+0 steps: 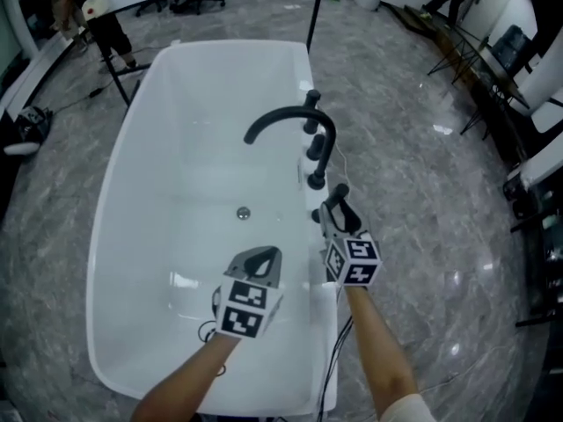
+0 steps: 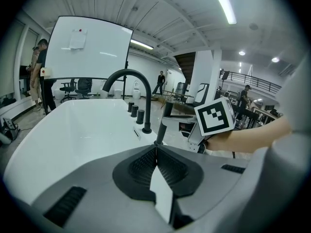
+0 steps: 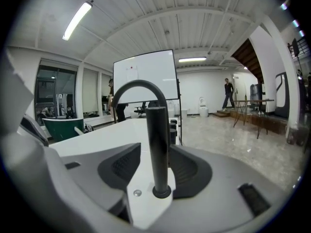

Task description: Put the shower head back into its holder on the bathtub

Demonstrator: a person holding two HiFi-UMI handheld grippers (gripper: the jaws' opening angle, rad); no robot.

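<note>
A grey, marbled, glossy stone floor (image 1: 413,174) runs all around a white, oval, freestanding bathtub (image 1: 114,183), which fills the middle of the head view. Beyond the tub's far end stands a large white board on a dark stand (image 2: 92,47), with people well behind it.

A black, arched metal faucet spout (image 1: 290,117) rises from the tub's right rim and curves over the basin.

Two bare forearms reach in from the bottom edge, each with a grey gripper bearing a marker cube. The left gripper (image 2: 156,149) hangs over the inside of the tub, near the right rim. Its ribbed black pads are pressed together with nothing between them. The right gripper (image 1: 336,205) is at the right rim, just on the near side of the spout's base. Its jaws stand apart on either side of the shower head, with a narrow gap showing beside the left pad, so they do not clamp it.

The slim, black, cylindrical shower head (image 3: 158,149) stands upright on the rim between those jaws, with a black ring (image 3: 162,192) around its lower end.

Three short black cylindrical knobs (image 2: 135,110) line the rim beyond the spout's base. A small round metal drain (image 1: 244,212) sits in the tub's floor.
</note>
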